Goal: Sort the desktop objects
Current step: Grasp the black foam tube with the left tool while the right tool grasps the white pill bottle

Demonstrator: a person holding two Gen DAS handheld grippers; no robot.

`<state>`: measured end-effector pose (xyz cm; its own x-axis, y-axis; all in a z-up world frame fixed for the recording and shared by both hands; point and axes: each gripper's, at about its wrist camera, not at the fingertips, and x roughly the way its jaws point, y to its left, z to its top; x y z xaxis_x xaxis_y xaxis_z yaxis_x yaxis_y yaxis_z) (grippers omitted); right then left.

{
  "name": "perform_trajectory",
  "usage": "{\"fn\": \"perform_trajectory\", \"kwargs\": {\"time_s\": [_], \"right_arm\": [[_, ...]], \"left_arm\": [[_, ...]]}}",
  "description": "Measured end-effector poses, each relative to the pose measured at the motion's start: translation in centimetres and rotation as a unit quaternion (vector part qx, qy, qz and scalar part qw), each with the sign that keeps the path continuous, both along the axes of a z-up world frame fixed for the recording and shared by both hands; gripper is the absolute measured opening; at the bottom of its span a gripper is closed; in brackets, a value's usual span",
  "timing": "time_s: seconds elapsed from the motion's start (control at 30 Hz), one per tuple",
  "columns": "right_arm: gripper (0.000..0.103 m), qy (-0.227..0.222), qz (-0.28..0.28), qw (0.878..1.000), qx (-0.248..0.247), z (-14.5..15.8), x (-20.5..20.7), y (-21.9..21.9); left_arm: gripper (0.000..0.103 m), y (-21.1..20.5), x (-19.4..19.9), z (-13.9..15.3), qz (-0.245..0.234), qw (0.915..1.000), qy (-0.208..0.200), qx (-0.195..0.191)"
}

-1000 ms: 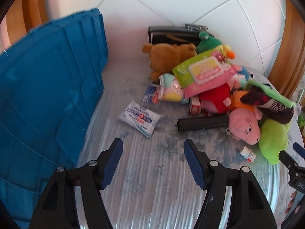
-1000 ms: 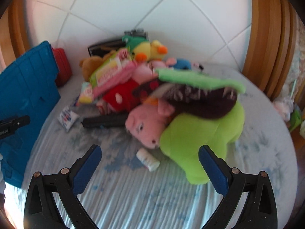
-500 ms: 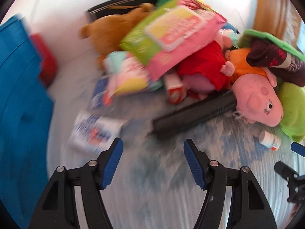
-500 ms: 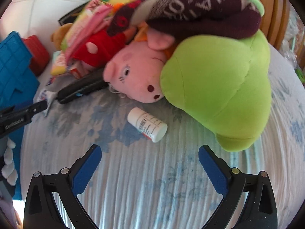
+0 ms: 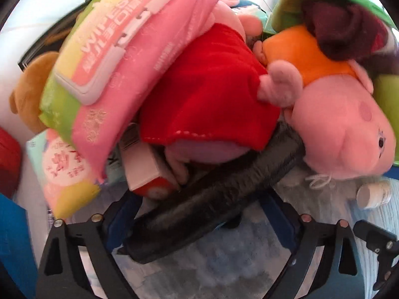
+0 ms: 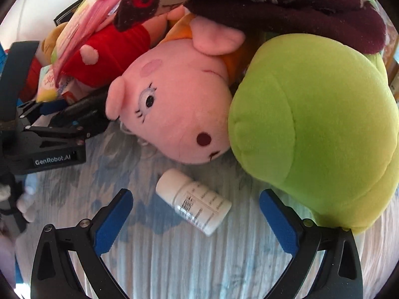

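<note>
A black ribbed cylinder (image 5: 212,199) lies slantwise on the pale striped cloth (image 6: 174,261), under a red-dressed plush (image 5: 207,92). My left gripper (image 5: 197,214) straddles it, its jaws opening, and the blue pads stand clear of the cylinder between them. The right wrist view shows the same left gripper (image 6: 57,124) at the cylinder's end. A white pill bottle (image 6: 193,204) lies on its side in front of a pink pig plush (image 6: 174,114). My right gripper (image 6: 195,219) is open and low over the cloth, with the bottle between its fingertips, untouched.
The pile is packed close: a pink wipes pack (image 5: 129,47), a small red and white box (image 5: 147,172), a brown bear (image 5: 30,94), a lime green plush (image 6: 311,129) and a maroon knit piece (image 6: 274,2). A blue crate (image 5: 12,244) stands at the left.
My left gripper has come down and forward from the bare cloth to the black cylinder, and its jaws have widened. My right gripper has sunk toward the white bottle, jaws unchanged.
</note>
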<state>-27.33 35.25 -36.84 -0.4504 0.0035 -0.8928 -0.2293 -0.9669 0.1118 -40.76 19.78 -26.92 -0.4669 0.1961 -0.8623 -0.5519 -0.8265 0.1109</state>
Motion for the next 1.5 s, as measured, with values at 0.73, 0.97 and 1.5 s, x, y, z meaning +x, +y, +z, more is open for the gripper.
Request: {"fn": "perform_trajectory", "kwargs": {"time_s": [0.73,0.97,1.5], "right_arm": [[0.06,0.035,0.035,0.997,-0.061,3.2,0.4,-0.8],[0.078,0.047,0.049,0.996,-0.06,1.4,2.2,-0.6],[0.035,0.066,0.119,0.991,-0.003,0.9,5.4,-2.9]], "left_arm": [[0.065,-9.2,8.2,3.1,0.157,0.9829,-0.067,0.069],[0.065,-5.8,6.8,4.6,0.114,0.993,0.0,0.031],[0.04,-7.7,10.6,-0.3,0.144,0.9867,-0.043,0.063]]}}
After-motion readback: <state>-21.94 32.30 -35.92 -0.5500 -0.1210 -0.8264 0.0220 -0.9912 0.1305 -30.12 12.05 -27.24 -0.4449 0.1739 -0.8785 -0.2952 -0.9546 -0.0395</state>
